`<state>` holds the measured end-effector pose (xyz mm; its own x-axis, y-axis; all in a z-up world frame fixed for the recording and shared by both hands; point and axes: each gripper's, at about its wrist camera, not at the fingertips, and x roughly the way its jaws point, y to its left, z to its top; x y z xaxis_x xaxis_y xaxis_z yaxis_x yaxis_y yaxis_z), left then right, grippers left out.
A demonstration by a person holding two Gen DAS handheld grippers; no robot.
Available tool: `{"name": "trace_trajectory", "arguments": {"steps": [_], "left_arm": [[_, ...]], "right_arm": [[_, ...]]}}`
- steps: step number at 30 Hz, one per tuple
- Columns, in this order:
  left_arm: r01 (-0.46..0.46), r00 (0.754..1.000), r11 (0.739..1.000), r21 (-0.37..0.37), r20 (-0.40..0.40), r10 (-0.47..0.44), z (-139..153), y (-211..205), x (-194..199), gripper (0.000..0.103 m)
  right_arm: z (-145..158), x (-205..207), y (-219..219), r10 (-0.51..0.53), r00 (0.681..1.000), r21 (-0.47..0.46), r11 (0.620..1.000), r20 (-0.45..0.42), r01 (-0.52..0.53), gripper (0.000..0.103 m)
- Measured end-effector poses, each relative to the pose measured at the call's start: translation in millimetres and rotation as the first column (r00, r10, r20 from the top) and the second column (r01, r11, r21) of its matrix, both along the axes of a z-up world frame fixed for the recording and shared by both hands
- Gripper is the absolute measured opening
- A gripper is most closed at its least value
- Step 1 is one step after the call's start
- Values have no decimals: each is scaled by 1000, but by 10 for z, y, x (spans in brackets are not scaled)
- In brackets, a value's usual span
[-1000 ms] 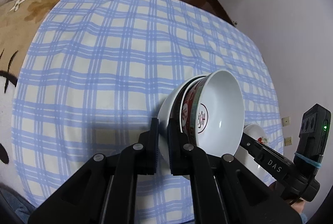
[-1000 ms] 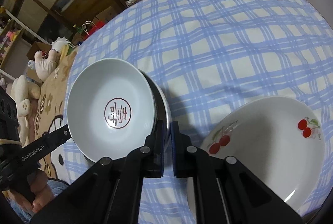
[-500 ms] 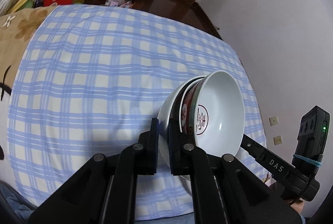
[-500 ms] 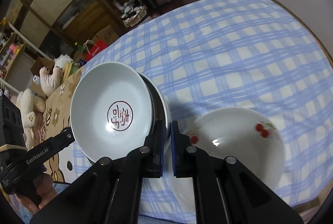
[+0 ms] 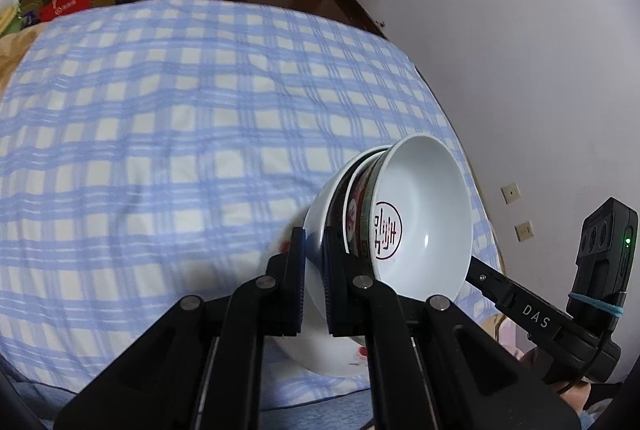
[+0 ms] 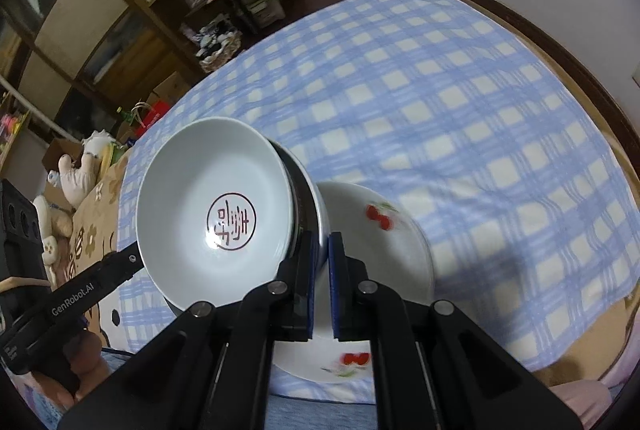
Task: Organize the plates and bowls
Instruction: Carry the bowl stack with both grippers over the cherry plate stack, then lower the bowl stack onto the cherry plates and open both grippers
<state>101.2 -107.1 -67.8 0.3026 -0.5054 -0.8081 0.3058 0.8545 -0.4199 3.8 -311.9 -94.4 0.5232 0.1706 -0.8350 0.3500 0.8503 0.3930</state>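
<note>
Both grippers have carried the nested bowls toward the near edge of the bed, so the cherry plate [image 6: 384, 230] now lies right beneath them, where a second ago it lay off to the right. Pinched nearly shut, the left gripper [image 5: 314, 270] clamps the outer white bowl's [image 5: 320, 214] rim; the right gripper [image 6: 323, 270] clamps the same rim from the opposite side. Inside sit a dark bowl [image 6: 300, 190] and a white bowl with a red seal [image 6: 212, 206], all tipped on edge. Beyond, the blue checked cloth [image 5: 160, 150] lies bare to its far edge, with a wall [image 5: 520, 50] close on the right.
</note>
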Motion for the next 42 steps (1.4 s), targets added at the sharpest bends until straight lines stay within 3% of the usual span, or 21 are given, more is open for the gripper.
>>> {"name": "trace_trajectory", "arguments": {"steps": [7,14,27,32,42], "left_arm": [[54,998,995,79,-22,-53,-200,-276,43,6],[61,997,990,125,-55,-55,-403,-283,99,5],[60,997,990,125,-52,-54,-425,-291,145,8],[65,997,986,151,-42,-59,-421,-277,114,17],[90,996,974,208,-18,-88,-386,-290,22,18]], "right_arm": [[-218,-128,-192,-19,999,5,1000,-33,19,8],[-444,-109,-159,6,999,11,1000,-53,-5,9],[-455,-114,-186,-13,999,18,1000,-30,13,9],[-465,-123,-215,-15,1000,38,999,-26,16,9],[-451,-166,-173,-10,1000,11,1000,-22,10,9]]}}
